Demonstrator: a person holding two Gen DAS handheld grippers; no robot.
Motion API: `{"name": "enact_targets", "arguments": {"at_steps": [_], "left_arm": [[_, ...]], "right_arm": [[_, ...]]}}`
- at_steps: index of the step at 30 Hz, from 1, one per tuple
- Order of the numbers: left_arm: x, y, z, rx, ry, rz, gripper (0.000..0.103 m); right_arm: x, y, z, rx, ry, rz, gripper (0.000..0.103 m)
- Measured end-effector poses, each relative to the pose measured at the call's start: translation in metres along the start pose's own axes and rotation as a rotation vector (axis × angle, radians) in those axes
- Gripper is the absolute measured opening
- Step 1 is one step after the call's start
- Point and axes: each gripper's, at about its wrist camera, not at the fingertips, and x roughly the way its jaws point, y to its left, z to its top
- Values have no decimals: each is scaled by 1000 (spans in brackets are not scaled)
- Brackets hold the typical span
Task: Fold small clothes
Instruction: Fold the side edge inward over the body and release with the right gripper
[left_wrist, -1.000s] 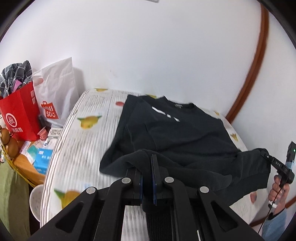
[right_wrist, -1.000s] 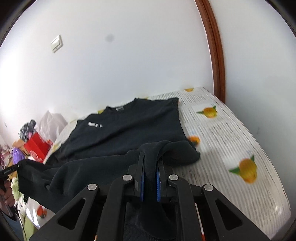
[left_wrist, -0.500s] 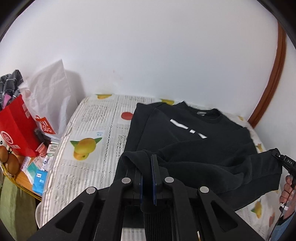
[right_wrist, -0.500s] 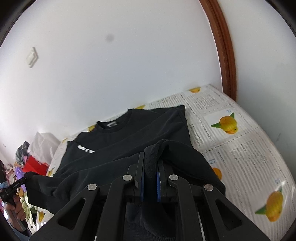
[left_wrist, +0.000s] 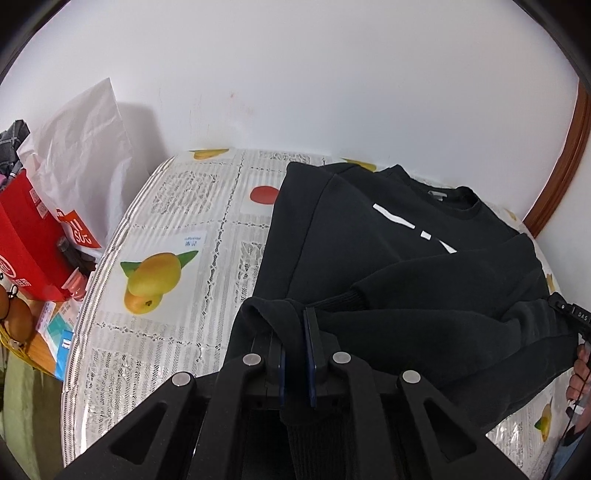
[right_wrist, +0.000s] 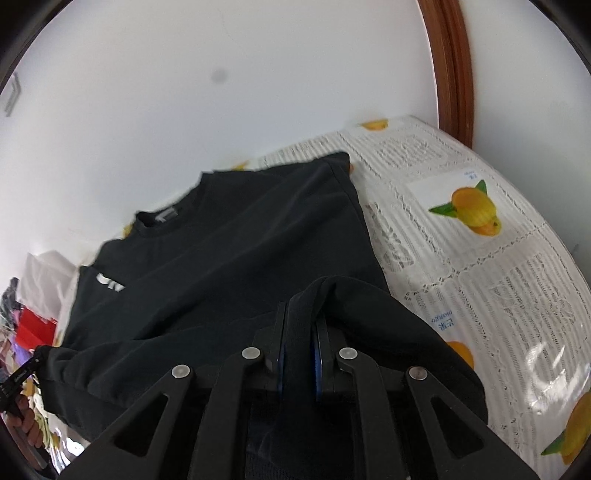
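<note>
black sweatshirt (left_wrist: 388, 236) lies on the fruit-print worktop (left_wrist: 177, 206), collar toward 12 o'clock at the wall, long axis 6 to 12. left gripper (left_wrist: 295, 332) and right gripper (right_wrist: 301, 332) are each clamped on a hem corner at 6 o'clock, the hem doubled over the body. judged: collar lies dead ahead of both, neither nearer.

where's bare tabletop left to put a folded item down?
Two strips of tablecloth are bare: one left of the black sweatshirt, running to the table edge; one on its right, towards the brown door frame. The middle is all sweatshirt. Off the left edge it is crowded: red bag, white bag, small boxes.
</note>
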Motion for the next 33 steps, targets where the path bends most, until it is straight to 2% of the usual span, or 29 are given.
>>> {"name": "enact_targets", "arguments": {"at_steps": [4, 7, 8, 10, 13, 16, 19, 22, 27, 31, 33], "left_arm": [[0, 0, -3, 5, 19, -4, 13], [-6, -2, -5, 20, 30, -24, 30], [-10, -2, -6, 25, 25, -32, 34], [-19, -2, -11, 25, 6, -42, 35], [-30, 0, -16, 13, -1, -54, 38], [-41, 8, -22, 7, -6, -54, 46], [-49, 22, -31, 4, -9, -13, 46], [-53, 36, -41, 0, 0, -11, 46], [-38, 49, -56, -7, 64, -55, 46], [-23, 49, -64, -37, 85, -88, 45], [-19, 48, -67, -59, 88, -102, 34]], "right_arm": [[-10, 2, -1, -51, 21, -2, 16], [-39, 5, -11, -151, -19, -38, 37], [-49, 6, -15, -186, -43, -34, 37], [-71, 1, -23, -221, -80, -26, 37], [-91, -19, -29, -166, -112, -37, 38], [-92, -40, -31, -113, -96, -62, 39], [-84, -57, -35, -51, -54, -55, 39], [-72, -66, -40, -11, -22, -38, 39], [-60, -72, -47, 57, -11, 1, 39], [-53, -64, -47, 38, -6, -37, 37], [-52, -59, -47, 0, -4, -53, 30]]}}
